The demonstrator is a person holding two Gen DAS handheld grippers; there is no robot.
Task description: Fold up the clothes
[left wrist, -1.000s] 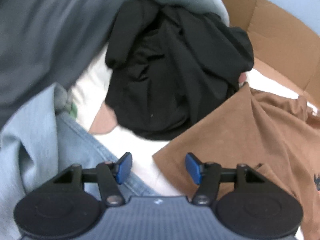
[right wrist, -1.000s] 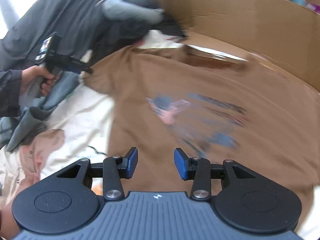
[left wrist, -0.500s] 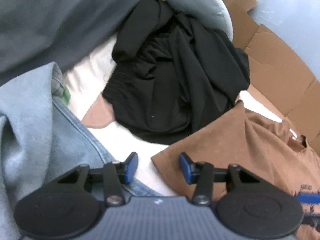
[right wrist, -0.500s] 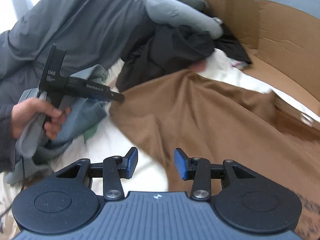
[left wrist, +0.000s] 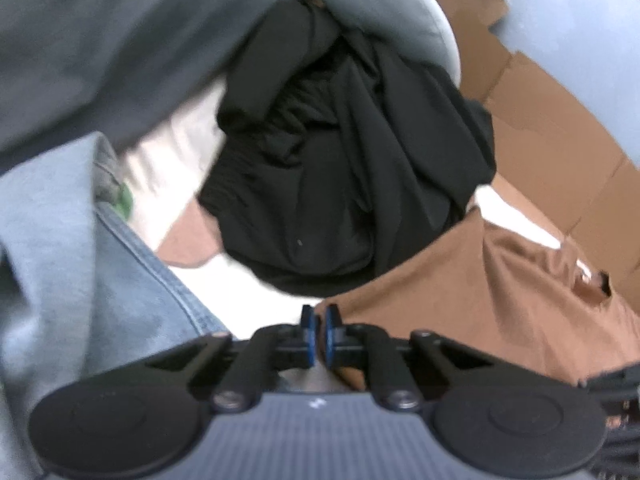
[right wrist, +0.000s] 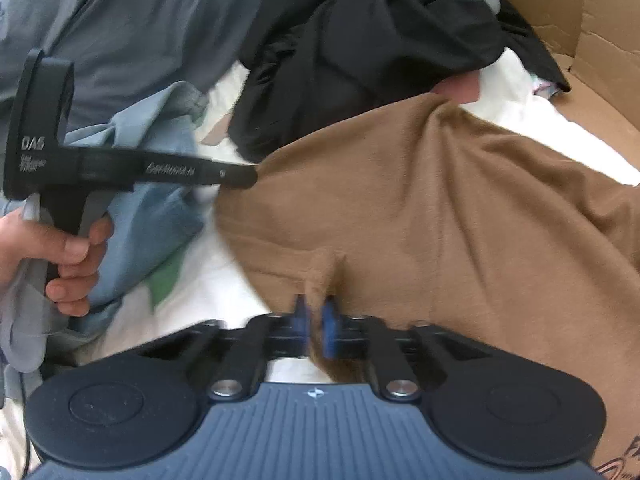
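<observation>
- Brown T-shirt (right wrist: 460,208) lies spread on a white sheet (right wrist: 208,280), filling the centre and right of the right wrist view; a dark print shows at its lower right edge.
- R gripper (right wrist: 315,330): jaws clenched on a small pinched fold at the shirt's near edge; fabric bunches up btw the blue pads (right wrist: 329,330).
- L gripper (left wrist: 315,338): jaws clenched on the shirt's corner, cloth edge caught btw its blue pads (left wrist: 307,338). In the right wrist view the same gripper (right wrist: 244,176) comes in from the left, tip touching the shirt's left corner; person's hand (right wrist: 60,256) wraps its grey handle.
- So both grips sit on the same side of the shirt, L at the far corner, R at the near edge.
- Black garment (left wrist: 348,184) in a crumpled heap just beyond the shirt's corner, overlapping it a bit.
- Light-blue denim piece (left wrist: 120,280) to the left of the L gripper, lying on the sheet; a bit of green cloth (right wrist: 166,280) shows under it.
- Dark grey garment (right wrist: 132,28) piled at upper left, pale grey cloth (left wrist: 384,20) on top of the black heap.
- Cardboard box (right wrist: 568,12) w/ open flaps along the right/back, just past the shirt.
- Both views slightly blurred.
</observation>
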